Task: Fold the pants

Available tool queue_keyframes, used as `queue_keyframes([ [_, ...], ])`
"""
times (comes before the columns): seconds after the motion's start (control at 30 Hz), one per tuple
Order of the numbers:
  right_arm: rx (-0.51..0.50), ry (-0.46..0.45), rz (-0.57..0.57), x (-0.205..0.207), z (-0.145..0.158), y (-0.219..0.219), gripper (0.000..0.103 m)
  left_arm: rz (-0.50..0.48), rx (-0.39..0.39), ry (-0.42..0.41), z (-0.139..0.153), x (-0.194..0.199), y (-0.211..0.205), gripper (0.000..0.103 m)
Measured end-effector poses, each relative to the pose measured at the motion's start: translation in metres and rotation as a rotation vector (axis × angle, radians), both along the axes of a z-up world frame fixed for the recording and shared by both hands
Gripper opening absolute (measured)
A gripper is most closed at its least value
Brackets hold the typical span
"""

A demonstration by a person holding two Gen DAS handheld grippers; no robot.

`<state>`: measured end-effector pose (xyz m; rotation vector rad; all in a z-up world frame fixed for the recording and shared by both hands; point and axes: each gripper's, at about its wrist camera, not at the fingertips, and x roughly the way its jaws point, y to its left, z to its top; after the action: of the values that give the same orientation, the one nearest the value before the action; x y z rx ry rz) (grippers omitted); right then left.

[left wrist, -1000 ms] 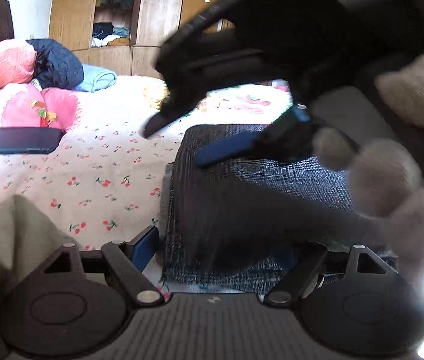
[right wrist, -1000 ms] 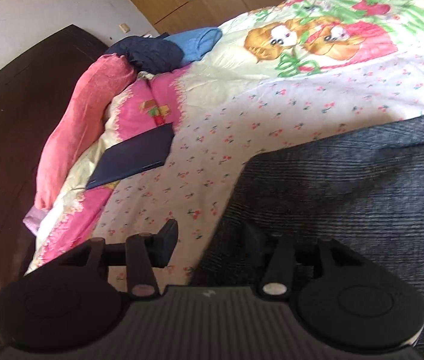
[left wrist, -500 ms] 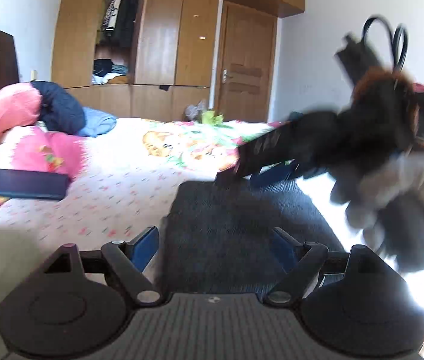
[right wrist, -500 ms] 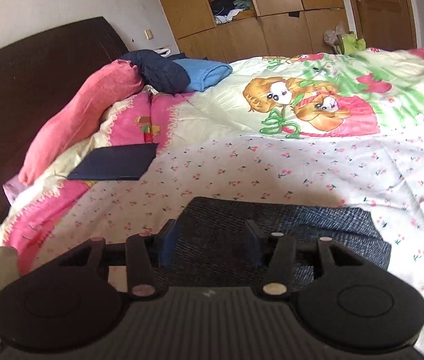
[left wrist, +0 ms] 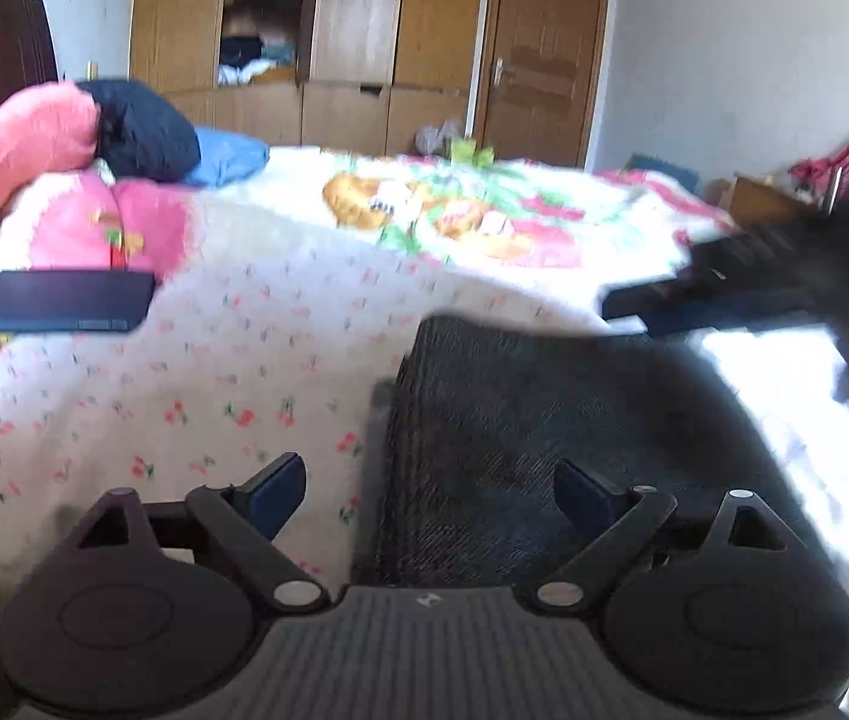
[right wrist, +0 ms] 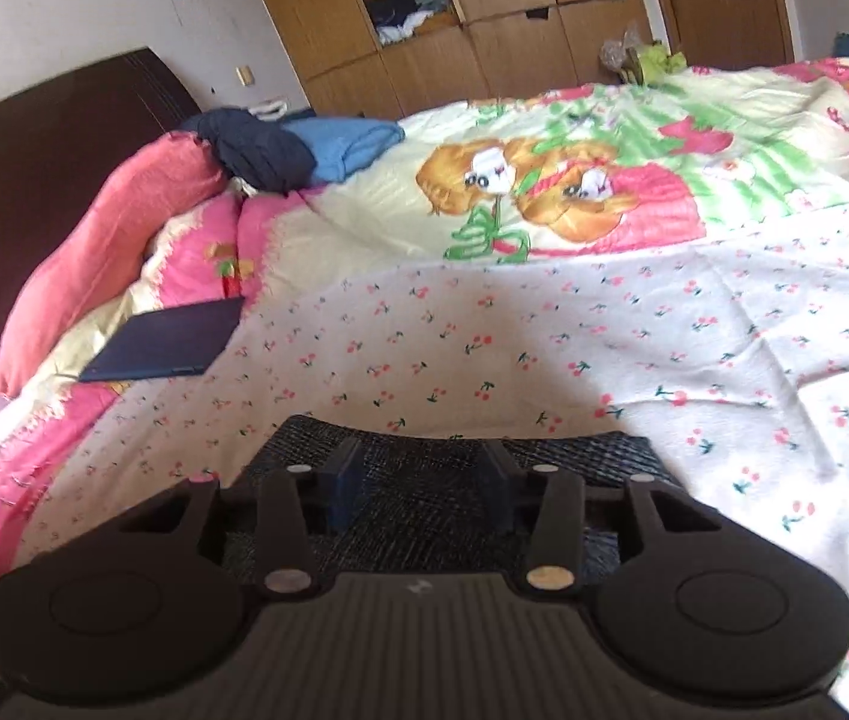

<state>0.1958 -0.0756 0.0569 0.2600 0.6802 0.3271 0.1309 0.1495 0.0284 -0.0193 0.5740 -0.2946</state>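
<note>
Left wrist view: the pants [left wrist: 520,420] lie as a dark folded block on the near bed [left wrist: 232,372], under the left gripper [left wrist: 430,489], jaws apart and empty. The right gripper [right wrist: 421,483] hovers spread over them too; they look soft, limp and light, best pinched at a folded edge. No readable writing.

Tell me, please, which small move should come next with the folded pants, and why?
Probably draw both tools away. The pants lie as a compact folded block on the bedsheet, and the left tool and right tool are open, gripping nothing. The fold looks finished.
</note>
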Motion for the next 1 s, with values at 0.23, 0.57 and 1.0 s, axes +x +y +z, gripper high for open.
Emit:
queue_keyframes([
  [0.23, -0.091, 0.089, -0.007, -0.045, -0.022, -0.021, 0.047, 0.045, 0.154, 0.114, -0.014, 0.03, -0.016, 0.103],
  [0.57, -0.014, 0.162, -0.068, -0.077, -0.036, -0.037, 0.049, 0.015, 0.199, 0.172, 0.004, -0.018, -0.045, 0.103],
  [1.0, 0.047, 0.077, -0.115, -0.162, -0.008, -0.061, 0.049, 0.05, 0.148, 0.077, 0.044, -0.09, -0.089, 0.103],
])
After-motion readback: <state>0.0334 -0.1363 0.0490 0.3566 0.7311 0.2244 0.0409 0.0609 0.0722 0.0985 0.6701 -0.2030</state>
